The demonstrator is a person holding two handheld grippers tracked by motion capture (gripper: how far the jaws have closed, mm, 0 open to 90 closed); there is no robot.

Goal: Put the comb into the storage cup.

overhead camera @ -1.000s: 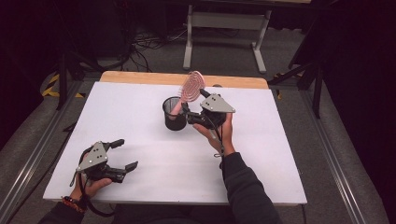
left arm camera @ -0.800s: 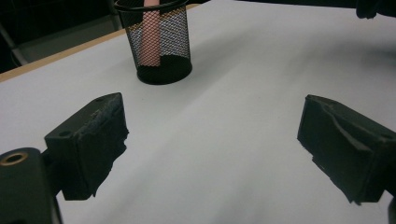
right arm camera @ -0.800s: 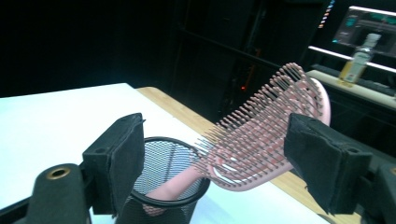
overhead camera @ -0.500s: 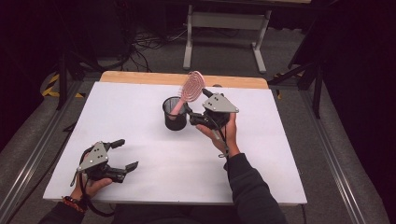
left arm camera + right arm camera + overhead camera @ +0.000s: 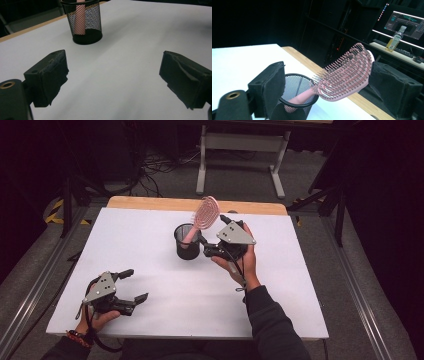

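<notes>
A pink hairbrush (image 5: 206,213) stands tilted with its handle down in a black mesh cup (image 5: 186,242) at the middle back of the white table. My right gripper (image 5: 205,246) is just right of the cup. Its jaws have just been opening, and the brush head (image 5: 347,72) leans between them: the bristles are clear of the left pad and the brush's back is close to the right one. Near the table's front left, my left gripper (image 5: 134,285) rests open with nothing between its jaws. From the left gripper (image 5: 112,77) the cup (image 5: 86,25) is seen ahead.
The white tabletop (image 5: 150,235) ends in a wooden strip (image 5: 150,202) at the far edge. Beyond it are a metal stand (image 5: 240,150) and cables on the floor. A bottle (image 5: 395,38) and a lit monitor (image 5: 409,21) sit on a desk far behind.
The right hand has barely shifted beside the cup. The brush still leans in the cup at the same tilt. The left hand and its gripper have stayed put.
</notes>
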